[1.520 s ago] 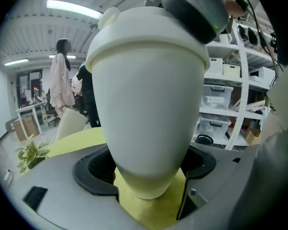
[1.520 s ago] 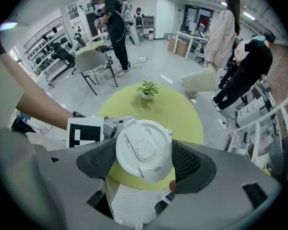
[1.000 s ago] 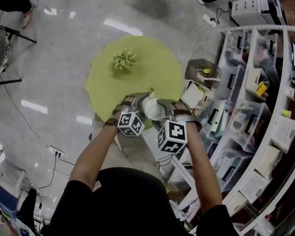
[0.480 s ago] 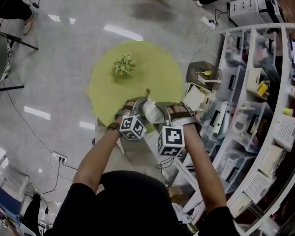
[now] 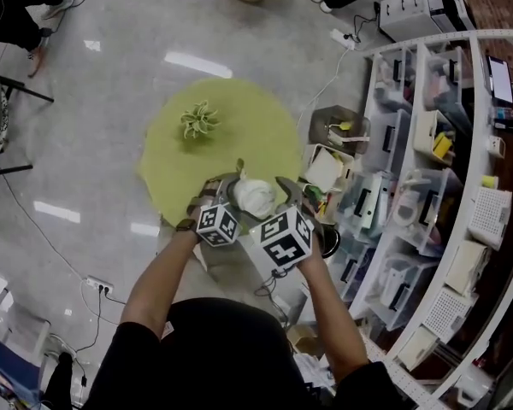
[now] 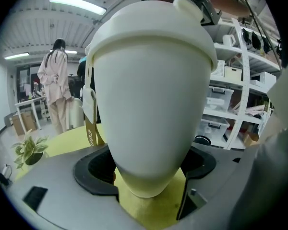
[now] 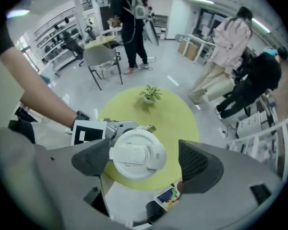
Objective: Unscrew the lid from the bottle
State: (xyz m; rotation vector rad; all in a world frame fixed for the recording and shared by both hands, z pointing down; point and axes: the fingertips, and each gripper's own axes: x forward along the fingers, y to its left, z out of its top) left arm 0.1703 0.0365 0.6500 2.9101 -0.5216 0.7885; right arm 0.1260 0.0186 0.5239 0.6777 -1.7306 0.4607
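**Above the near edge of the round yellow-green desk [image 5: 265, 126]: white round flip-top lid [image 7: 137, 153] let go, not yet off**

Above that same desk edge, the white egg-shaped plastic bottle [image 5: 253, 196] is carried in the air, upright, with the lid seated on top. The left tool [image 6: 149, 176] is clenched on the bottle's narrow lower end. The right tool [image 7: 146, 163] hangs over the lid with its jaws spread wide. They have just been opening, and the lid lies between them ungripped. One pad is close by its rim and the other stands well apart.

The main risk, as I judge it, lies in the left tool's hold. The bottle tapers where it is pinched, so a hard twist from above could make it spin or squirt out of the pads and fall towards the desk. Because the lid sits off-centre between the right jaws, closing them as they stand may shove the bottle sideways before both pads bite. If the lid is already loose, a glancing pad could knock it off.

The left forearm reaches in low, its tool angled gently down towards the desk. The right forearm is bent in beside it, its tool aimed steeply down and its marker cube canted.
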